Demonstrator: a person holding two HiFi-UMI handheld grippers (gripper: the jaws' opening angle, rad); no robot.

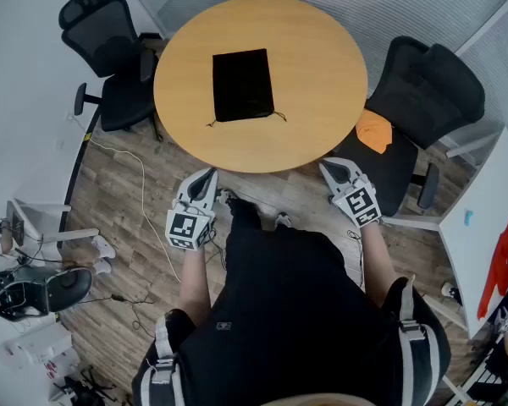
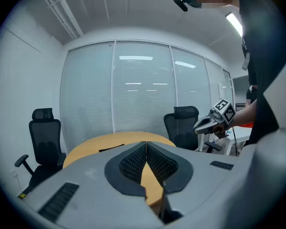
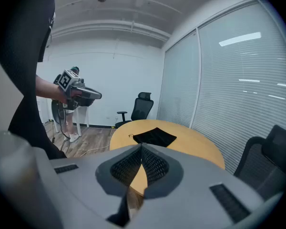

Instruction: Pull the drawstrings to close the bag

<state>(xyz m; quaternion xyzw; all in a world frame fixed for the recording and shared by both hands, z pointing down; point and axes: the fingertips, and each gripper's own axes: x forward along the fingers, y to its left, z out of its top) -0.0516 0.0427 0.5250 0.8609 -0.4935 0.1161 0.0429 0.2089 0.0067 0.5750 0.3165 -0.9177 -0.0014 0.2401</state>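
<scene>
Two drawstrings thin, faint; left gripper view shows only bag sliver.

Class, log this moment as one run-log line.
left gripper: shut, empty | right gripper: shut, empty | bag: flat on table, drawstrings untouched

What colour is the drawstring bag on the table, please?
Black; the bag shows best in the head view.

Matt black cloth bag, smooth wood table
</scene>
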